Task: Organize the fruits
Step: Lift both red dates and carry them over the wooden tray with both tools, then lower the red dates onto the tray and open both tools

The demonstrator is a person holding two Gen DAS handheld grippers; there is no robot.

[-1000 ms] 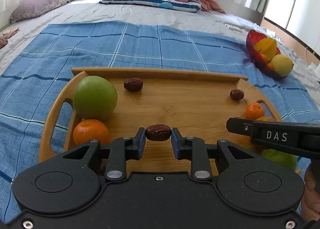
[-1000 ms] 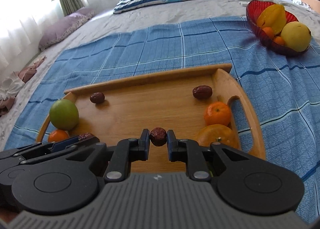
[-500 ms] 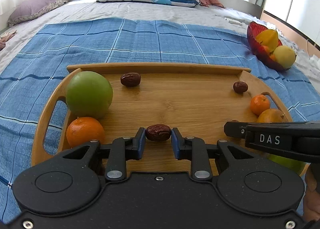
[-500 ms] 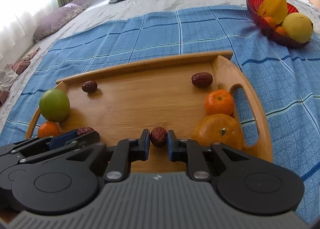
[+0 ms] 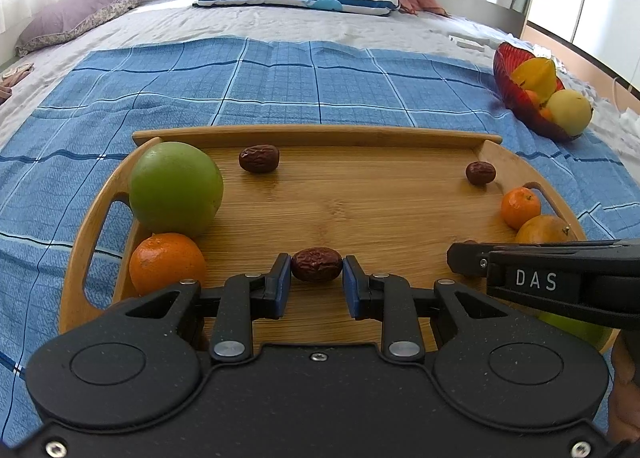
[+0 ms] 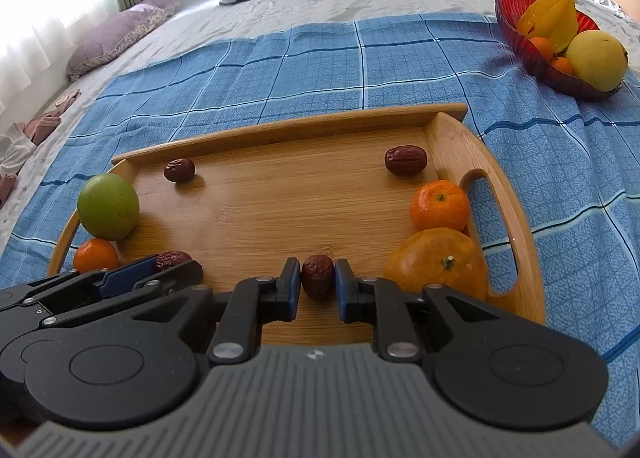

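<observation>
1. Far left of the wooden tray (image 5: 96, 242), a big green fruit (image 5: 175, 189) sits by the handle cutout, touching a small orange (image 5: 166, 262) just in front of it
2. One loose red date (image 5: 259, 158) lies near the back rim, a bit right of the green fruit
3. left gripper (image 5: 316, 286) has its blue pads pinched onto a wrinkly date (image 5: 317, 264), both pads touching it, so it's closed on that one over the front-middle of the tray (can't tell if the date is lifted or resting on the wood)
4. right gripper (image 6: 318, 290) is doing the same: narrow gap, clamped on a second date (image 6: 318, 277) near the front edge
5. To the right of it, a large orange (image 6: 438, 264) with a smaller mandarin (image 6: 439, 205) touching behind it, both against the right handle
6. Another date (image 6: 405, 159) sits in the back right corner
7. Well off the tray on the blue checked cloth (image 6: 400, 53), far right, a red bowl (image 6: 516, 37) holds a starfruit, a yellow pear-ish fruit and small oranges
</observation>
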